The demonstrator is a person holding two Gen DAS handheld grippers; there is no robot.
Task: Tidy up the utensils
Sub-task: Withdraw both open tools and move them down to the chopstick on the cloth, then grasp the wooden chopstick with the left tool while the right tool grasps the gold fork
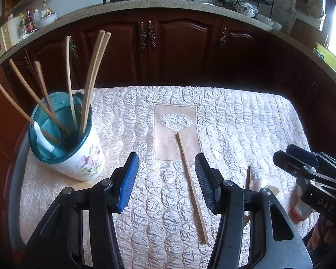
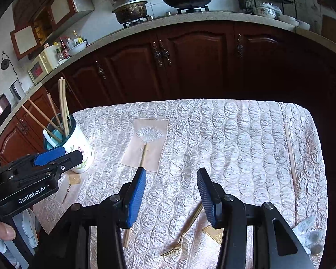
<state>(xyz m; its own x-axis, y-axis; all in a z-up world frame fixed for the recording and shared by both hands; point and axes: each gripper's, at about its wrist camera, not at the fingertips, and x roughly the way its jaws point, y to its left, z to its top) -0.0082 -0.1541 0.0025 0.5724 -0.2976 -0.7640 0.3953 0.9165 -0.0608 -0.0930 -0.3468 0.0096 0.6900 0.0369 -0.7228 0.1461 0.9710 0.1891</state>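
- Left gripper [image 1: 166, 174]: jaws stand apart with nothing between the pads. It hovers over the quilted table cover [image 1: 224, 123] and points down at it.
- Right gripper [image 2: 171, 192]: jaws stand about half open and grip nothing. It hovers over the near right part of the same cover.
- Chopstick, centre [image 1: 191, 186]: one loose wooden chopstick lies flat on the cover, running from the embroidered fan panel [image 1: 175, 123] toward the near edge. In the left wrist view it lies below the gap between the left gripper's pads, nearer the black pad; no contact is visible.
- Fork [image 2: 183, 231]: a metal fork lies flat on the cover, tines toward the near edge. In the right wrist view its handle end passes just beside the right gripper's black pad; contact cannot be told.
- Chopstick, far right [image 2: 291, 154]: a second loose chopstick lies along the right edge of the cover, well apart from both grippers.
- Utensil holder [image 1: 85, 157]: a white cup with a flower print and a teal rim stands upright at the left side of the table. It holds several wooden chopsticks [image 1: 91, 85], leaning outward, and a white spoon [image 1: 41, 136].
- Background: dark wooden cabinets [image 1: 179, 44] and a stone counter stand behind the table.
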